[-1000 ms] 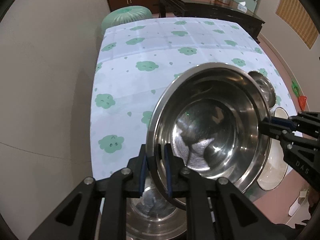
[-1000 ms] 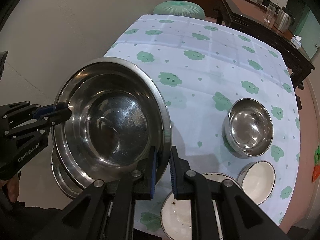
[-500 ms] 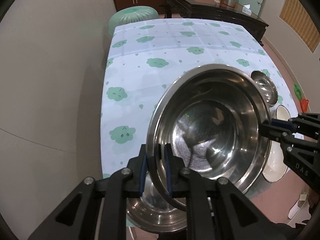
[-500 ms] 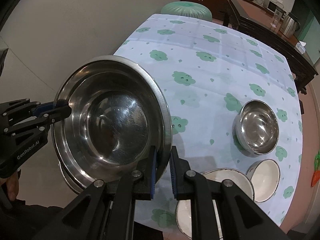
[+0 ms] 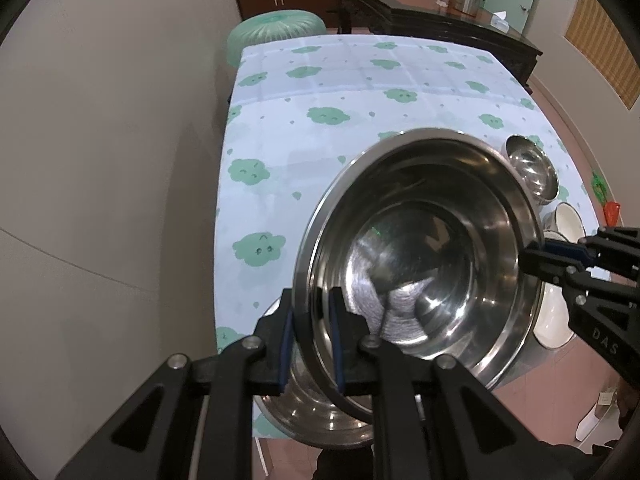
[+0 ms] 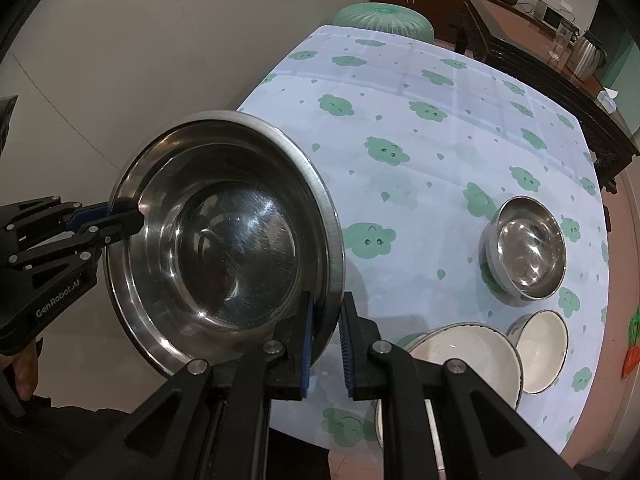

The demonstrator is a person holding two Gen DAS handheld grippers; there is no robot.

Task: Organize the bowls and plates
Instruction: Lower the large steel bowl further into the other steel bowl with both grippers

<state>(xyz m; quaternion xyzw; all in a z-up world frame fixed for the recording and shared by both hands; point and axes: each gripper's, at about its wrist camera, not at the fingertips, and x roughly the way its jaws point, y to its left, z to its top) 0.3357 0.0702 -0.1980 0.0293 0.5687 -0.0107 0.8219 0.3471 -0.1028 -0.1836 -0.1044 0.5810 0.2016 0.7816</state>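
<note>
We hold a large steel bowl (image 5: 420,256) in the air between us, the left hand-held gripper (image 5: 310,336) clamped on one side of its rim and the right hand-held gripper (image 6: 325,340) clamped on the opposite side. It hangs tilted over the near left corner of the table (image 5: 360,80), partly past the edge.

By our reading the sorting is barely begun. A second steel basin (image 5: 316,412) sits beneath the lifted one at the near edge; whether the two were nested we cannot tell. Well to the right a small steel bowl (image 6: 526,246) seems to rest inside another like it, which would make one pair stacked. Nearer us a wide white bowl (image 6: 464,350) stands just beside a smaller white bowl (image 6: 540,350), the two not yet joined. We see no flat plates in either view.

Room is generous. The far half of the table lies bare under its green-cloud cloth, so the big bowl could travel forward or rightward without meeting anything until the steel pair. The tight places are close in: the basin below, the white bowls under the right gripper, and the near and left edges with only floor (image 5: 100,200) beyond. A green stool (image 6: 384,20) and dark furniture (image 6: 540,52) stand past the far end, well apart from the work.
</note>
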